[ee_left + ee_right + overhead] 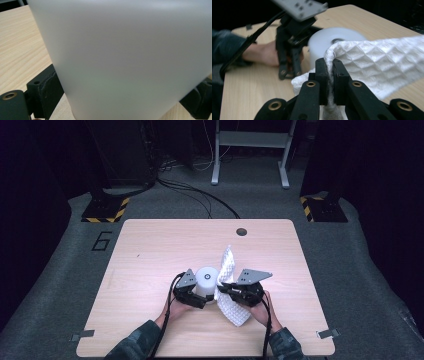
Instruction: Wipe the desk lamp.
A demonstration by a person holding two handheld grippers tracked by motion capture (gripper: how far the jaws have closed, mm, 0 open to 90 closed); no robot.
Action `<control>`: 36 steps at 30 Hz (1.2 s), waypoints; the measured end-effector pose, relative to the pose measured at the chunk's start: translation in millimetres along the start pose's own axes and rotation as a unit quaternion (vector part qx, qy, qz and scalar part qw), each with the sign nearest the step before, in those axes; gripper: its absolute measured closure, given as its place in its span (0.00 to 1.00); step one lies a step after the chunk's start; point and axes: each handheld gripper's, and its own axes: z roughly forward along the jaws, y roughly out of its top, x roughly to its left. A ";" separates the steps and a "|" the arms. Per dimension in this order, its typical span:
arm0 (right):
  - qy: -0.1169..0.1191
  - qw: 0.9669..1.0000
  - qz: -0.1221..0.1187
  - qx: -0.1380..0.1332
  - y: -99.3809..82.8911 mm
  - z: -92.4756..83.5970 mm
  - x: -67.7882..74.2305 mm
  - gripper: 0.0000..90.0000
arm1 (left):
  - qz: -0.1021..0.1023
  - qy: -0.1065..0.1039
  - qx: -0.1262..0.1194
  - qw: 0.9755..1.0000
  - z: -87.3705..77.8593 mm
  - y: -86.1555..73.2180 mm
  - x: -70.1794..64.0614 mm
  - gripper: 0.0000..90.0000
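The left claw (199, 301) is clamped on a white plastic cylinder (206, 281) that stands upright on the wooden counter (150, 250), near the middle of its near half. In the left gripper view the cylinder (130, 57) spans the frame at close range, with one black pad (48, 92) pressed against its lower left side and the other jaw meeting it at the lower right. In the high view the left hand (176, 309) sits behind this claw, and a grey three-cornered plate (188, 278) rides on top of it.

The right claw (226, 289) is closed on a white waffle-weave cloth (231, 290). In the right gripper view both jaws stand almost together, with a fold of the cloth (372, 65) pinched between them; the fabric bulges above the pads and hangs below them. In the high view the cloth forms a long strip: its far end rises past the right side of the cylinder, and its near end lies on the counter in front of the right hand (261, 309). The cloth is just beside the cylinder; actual contact cannot be confirmed.

The right gripper view shows the top of the cylinder (332, 41), with a small round mark at its centre, beyond the cloth. The left claw (290, 72) holds it from the far side.

Both claws sit close together, one on each side of the cylinder. A dark round hole (241, 231) lies in the counter near its far edge, well apart from the work.
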 end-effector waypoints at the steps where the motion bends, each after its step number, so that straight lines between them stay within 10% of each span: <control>1: 0.000 1.000 -0.009 0.008 -1.7 2.4 3.4 0.94 | -0.003 0.000 -0.003 1.000 0.3 -0.1 -0.4 0.08; 21: 0.040 0.998 -0.044 0.017 7.5 33.7 18.9 0.94 | -0.001 -0.004 0.000 1.000 -0.3 -0.1 -0.1 0.09; 36: 0.019 0.999 0.030 -0.012 -16.5 -4.9 -3.6 0.94 | -0.002 -0.009 0.001 1.000 -0.5 -0.2 0.8 0.08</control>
